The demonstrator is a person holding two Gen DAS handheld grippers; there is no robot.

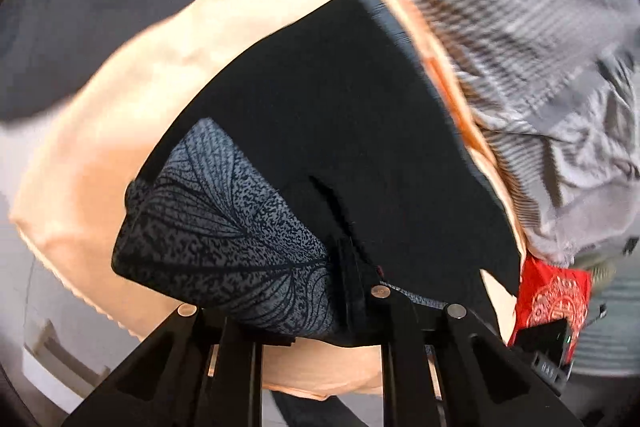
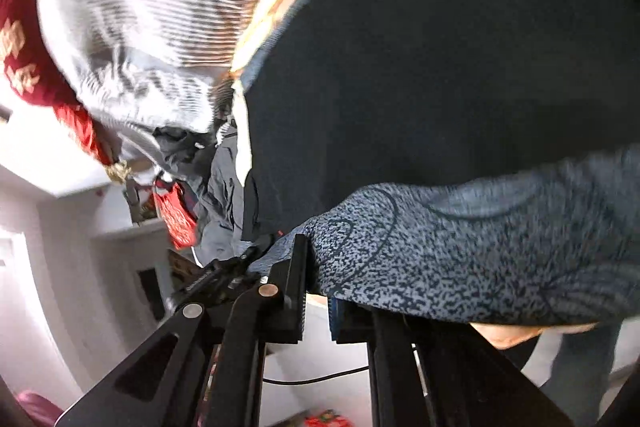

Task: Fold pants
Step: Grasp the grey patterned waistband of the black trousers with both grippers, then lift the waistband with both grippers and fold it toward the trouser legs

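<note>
I have the pants (image 1: 320,131) spread dark across a peach cloth (image 1: 120,131), and both grippers sit at the printed grey band along their near edge. On my left gripper (image 1: 352,291) the jaws look drawn in tight on a fold of black fabric right beside that printed band (image 1: 224,227), so I read it as pinching the pants there, though the contact itself is half buried in cloth. My right gripper (image 2: 316,291) has its jaws nearly together with only a thin slot between them, and the printed band (image 2: 460,247) drapes over the far jaw; I judge a layer of fabric is caught in that slot, but blur keeps me from being sure how much. The worry from here is uneven grip: if one side holds a single layer and the other holds two, the lift will skew and the fold will land crooked. A thin pinch on the right could also slip free mid-swing and drop that corner. The striped garment (image 1: 520,39) and the red patterned cloth (image 1: 552,299) lie just beside the pants' far edge, so a wide sweep could drag them in, and the peach cloth beneath could bunch up.
</note>
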